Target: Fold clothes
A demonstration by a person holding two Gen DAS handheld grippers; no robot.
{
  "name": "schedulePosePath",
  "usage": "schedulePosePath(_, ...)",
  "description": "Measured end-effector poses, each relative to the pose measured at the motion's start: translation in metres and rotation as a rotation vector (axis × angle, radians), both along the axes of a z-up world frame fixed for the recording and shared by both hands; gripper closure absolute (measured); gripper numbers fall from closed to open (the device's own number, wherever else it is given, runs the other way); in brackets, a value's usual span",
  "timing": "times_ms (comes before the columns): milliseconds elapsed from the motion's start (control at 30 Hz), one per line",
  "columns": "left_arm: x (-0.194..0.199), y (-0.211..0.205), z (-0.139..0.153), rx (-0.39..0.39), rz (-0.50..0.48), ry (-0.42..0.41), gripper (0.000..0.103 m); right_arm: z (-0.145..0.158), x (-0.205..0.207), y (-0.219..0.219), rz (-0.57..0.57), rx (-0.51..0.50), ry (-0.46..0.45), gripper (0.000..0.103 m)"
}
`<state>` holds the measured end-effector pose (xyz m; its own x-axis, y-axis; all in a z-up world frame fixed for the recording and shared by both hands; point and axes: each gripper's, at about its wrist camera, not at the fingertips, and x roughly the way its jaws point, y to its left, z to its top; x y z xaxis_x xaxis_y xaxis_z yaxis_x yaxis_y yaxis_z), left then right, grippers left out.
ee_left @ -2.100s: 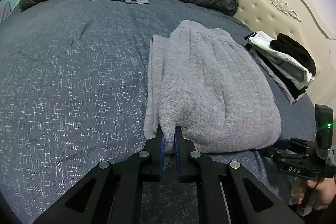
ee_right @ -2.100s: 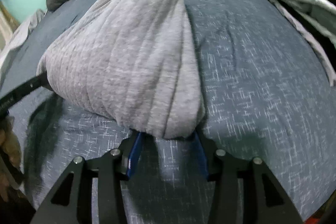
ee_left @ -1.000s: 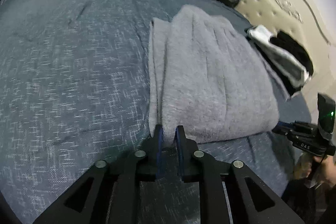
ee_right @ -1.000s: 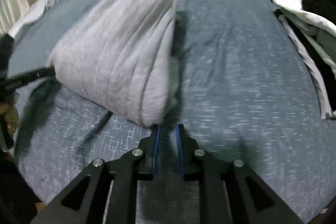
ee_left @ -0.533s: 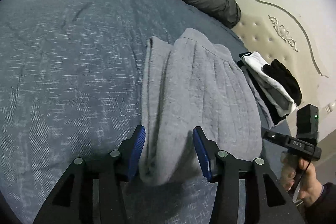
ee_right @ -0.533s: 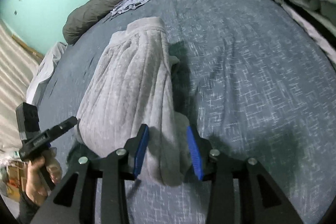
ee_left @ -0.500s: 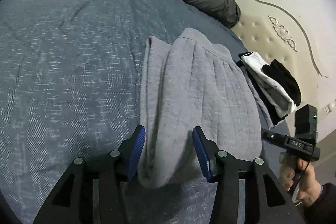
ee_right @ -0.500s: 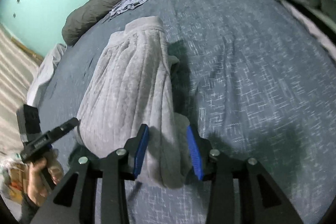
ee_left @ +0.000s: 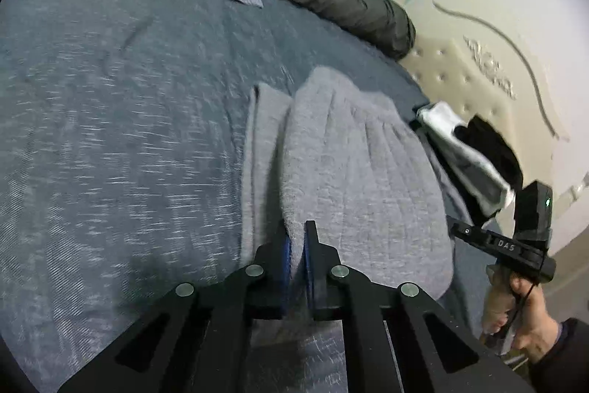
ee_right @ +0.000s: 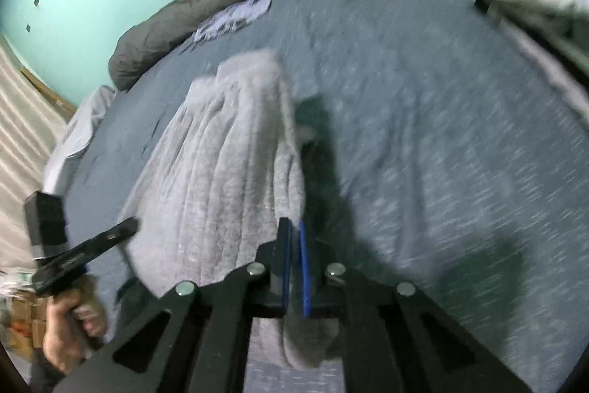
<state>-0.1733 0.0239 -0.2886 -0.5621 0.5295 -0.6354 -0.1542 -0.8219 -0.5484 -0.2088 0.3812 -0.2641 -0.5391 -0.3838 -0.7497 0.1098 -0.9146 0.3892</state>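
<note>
The folded grey garment (ee_left: 353, 179) lay on the bed (ee_left: 110, 135), near the stack of folded clothes (ee_left: 475, 153) by the headboard (ee_left: 489, 69). The left gripper (ee_left: 297, 245) and right gripper (ee_right: 294, 245) had just been closing, each now clamped on a near corner of the garment.

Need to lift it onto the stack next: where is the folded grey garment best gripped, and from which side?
Grip the folded grey garment at its two near corners, from the near bed edge. That thick folded end faces the grippers; left gripper and right gripper have just closed there, so the layers should probably lift together.
</note>
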Motion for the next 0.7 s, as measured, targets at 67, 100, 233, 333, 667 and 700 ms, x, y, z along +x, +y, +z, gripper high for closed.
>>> schedulePosePath(67,0.004,-0.003,-0.002,0.001,0.009,-0.008,0.097,-0.006,-0.003,-0.003,0.005,0.048,-0.011,0.099)
schedulePosePath(100,0.005,-0.001,-0.006,-0.008,0.009,-0.017,0.097,-0.010,-0.004,-0.006,0.011,0.070,-0.023,0.099)
schedulePosePath(233,0.001,0.005,-0.017,-0.034,0.006,-0.046,0.097,-0.022,-0.010,-0.013,0.016,0.100,-0.072,0.099)
schedulePosePath(333,-0.003,0.007,-0.022,-0.051,0.001,-0.058,0.096,-0.020,-0.012,-0.012,0.033,0.100,-0.088,0.098)
schedulePosePath(667,-0.016,-0.001,0.007,-0.011,0.027,0.004,0.055,0.028,-0.046,-0.001,0.085,0.021,-0.001,0.061)
schedulePosePath(700,-0.019,-0.003,0.011,0.001,0.034,0.016,0.044,0.032,-0.052,-0.004,0.094,0.020,0.006,0.061)
